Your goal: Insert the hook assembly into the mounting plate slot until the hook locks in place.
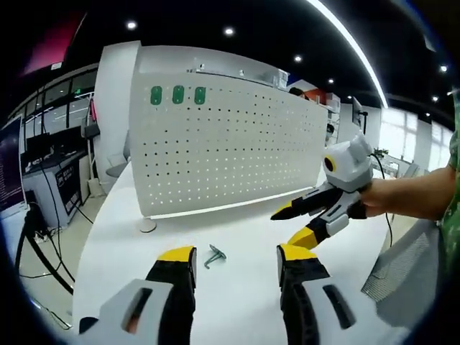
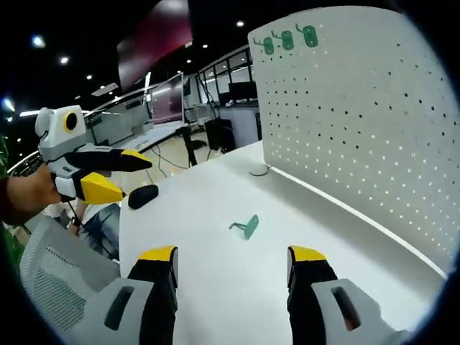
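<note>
The hook [image 1: 214,255] lies loose on the white bench [image 1: 237,223], just ahead of my left tool [image 1: 237,262] and nearly between its spread, empty tips. My right tool [image 2: 233,262], also spread and empty, sits farther back. The pegboard [image 1: 230,144] stands upright beyond, three green hooks [image 1: 177,95] already mounted.

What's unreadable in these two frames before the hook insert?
- Hook: too small in the left gripper view to tell its insertion end.
- Three green hooks on the pegboard: too small in both views to tell whether they are locked.
- Dark object at the table edge, right gripper view: too blurred to identify.
</note>
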Demonstrator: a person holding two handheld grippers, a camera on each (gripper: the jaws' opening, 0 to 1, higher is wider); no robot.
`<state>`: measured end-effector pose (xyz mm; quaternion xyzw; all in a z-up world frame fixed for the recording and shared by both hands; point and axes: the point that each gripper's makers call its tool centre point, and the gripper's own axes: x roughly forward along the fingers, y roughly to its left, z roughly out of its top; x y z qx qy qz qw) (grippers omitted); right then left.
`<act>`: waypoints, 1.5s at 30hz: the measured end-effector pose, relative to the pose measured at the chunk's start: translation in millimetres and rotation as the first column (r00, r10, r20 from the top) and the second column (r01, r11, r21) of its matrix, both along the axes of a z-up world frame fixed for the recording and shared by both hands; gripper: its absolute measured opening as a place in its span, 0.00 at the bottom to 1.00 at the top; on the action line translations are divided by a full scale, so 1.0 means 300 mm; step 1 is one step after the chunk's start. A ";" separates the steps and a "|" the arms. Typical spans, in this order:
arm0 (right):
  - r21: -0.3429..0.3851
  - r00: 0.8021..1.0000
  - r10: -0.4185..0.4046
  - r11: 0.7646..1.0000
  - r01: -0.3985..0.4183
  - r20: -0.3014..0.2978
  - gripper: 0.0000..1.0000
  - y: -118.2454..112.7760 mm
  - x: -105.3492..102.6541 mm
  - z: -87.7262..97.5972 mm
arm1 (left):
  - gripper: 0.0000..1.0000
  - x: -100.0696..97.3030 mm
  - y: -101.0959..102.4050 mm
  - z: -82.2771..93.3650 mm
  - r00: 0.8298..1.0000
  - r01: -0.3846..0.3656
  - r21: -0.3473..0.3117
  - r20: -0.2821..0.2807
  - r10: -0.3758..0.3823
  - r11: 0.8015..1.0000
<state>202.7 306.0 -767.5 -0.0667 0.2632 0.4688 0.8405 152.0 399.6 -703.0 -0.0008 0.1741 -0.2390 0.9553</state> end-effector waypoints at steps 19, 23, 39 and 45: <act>-0.063 0.999 -0.003 0.998 0.006 0.037 0.36 0.115 0.060 -0.107 | 0.50 -0.051 0.049 -0.027 0.999 -0.002 -0.005 -0.041 0.002 1.000; -0.090 0.999 -0.002 0.996 0.007 0.048 0.30 0.131 0.074 -0.140 | 0.50 -0.049 0.064 -0.028 0.999 0.000 -0.006 -0.044 0.000 1.000; -0.121 0.998 -0.031 0.992 0.036 0.046 0.19 0.160 0.123 -0.224 | 0.50 -0.027 0.081 -0.062 0.997 0.012 -0.014 -0.074 -0.013 1.000; -0.118 0.998 -0.044 0.992 0.049 0.047 0.16 0.165 0.144 -0.238 | 0.50 -0.018 0.081 -0.066 0.997 0.011 -0.017 -0.080 -0.012 1.000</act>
